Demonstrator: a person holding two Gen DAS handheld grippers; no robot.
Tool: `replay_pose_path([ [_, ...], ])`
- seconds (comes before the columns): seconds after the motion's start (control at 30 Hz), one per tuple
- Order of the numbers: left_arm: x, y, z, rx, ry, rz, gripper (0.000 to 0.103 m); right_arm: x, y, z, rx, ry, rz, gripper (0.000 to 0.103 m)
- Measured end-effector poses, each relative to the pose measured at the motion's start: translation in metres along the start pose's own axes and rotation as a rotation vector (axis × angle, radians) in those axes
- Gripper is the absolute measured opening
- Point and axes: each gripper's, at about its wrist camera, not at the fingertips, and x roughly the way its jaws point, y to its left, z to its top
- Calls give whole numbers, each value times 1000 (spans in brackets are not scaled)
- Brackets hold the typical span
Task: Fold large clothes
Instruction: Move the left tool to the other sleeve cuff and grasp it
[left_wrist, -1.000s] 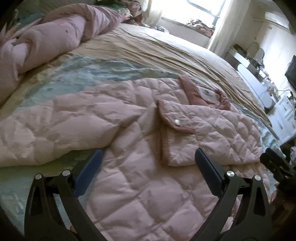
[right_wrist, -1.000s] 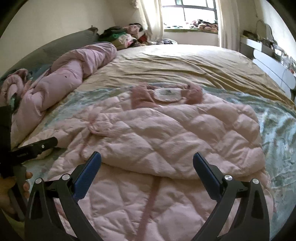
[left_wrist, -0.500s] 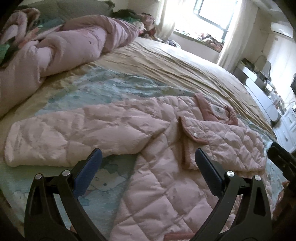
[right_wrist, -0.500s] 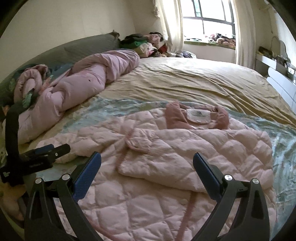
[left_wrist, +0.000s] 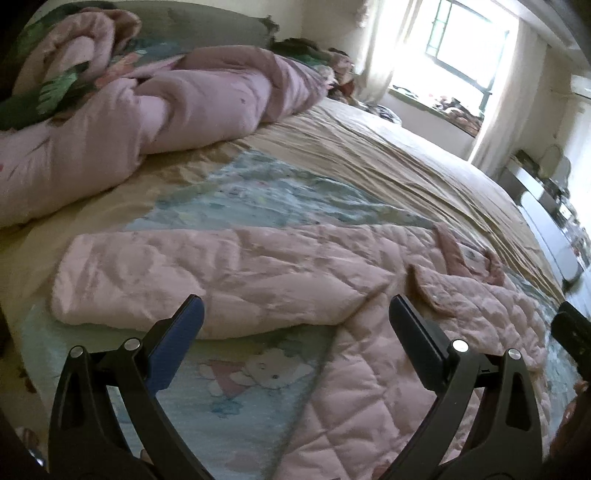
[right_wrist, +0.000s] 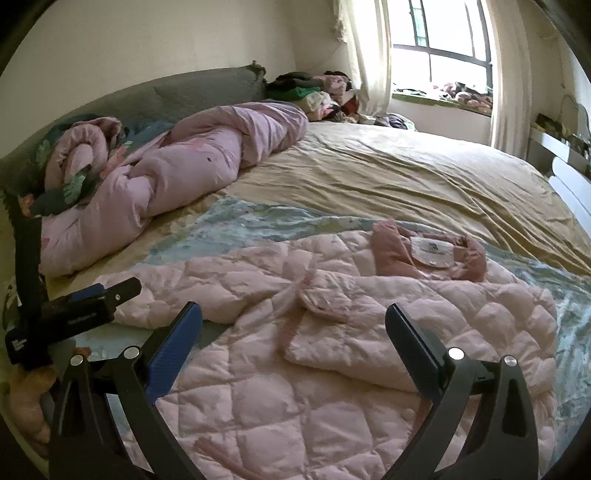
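The pink quilted jacket (right_wrist: 332, 332) lies flat near the bed's (right_wrist: 424, 181) front edge. Both the left gripper (left_wrist: 295, 317) and right gripper (right_wrist: 293, 321) hover spread above it, holding nothing.

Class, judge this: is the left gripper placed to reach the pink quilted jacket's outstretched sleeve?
Probably yes. The left gripper is open, pointing at the outstretched sleeve, which lies flat and uncovered on the bed.
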Motion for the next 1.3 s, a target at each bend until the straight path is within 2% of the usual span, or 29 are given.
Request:
replay_pose_path([
  [0.2,-4,19,4,-35,-22,57,94,6,21,10,-25,-6,27,99],
  [0.43,-4,42,8,-109,-13,80,94,19,45,14,-52,5,56,99],
  [0.97,15,112,4,-336,75,157,94,62,97,25,-119,43,138,99],
  [1.3,30,145,-2,-431,150,205,94,100,126,27,-161,97,175,99],
])
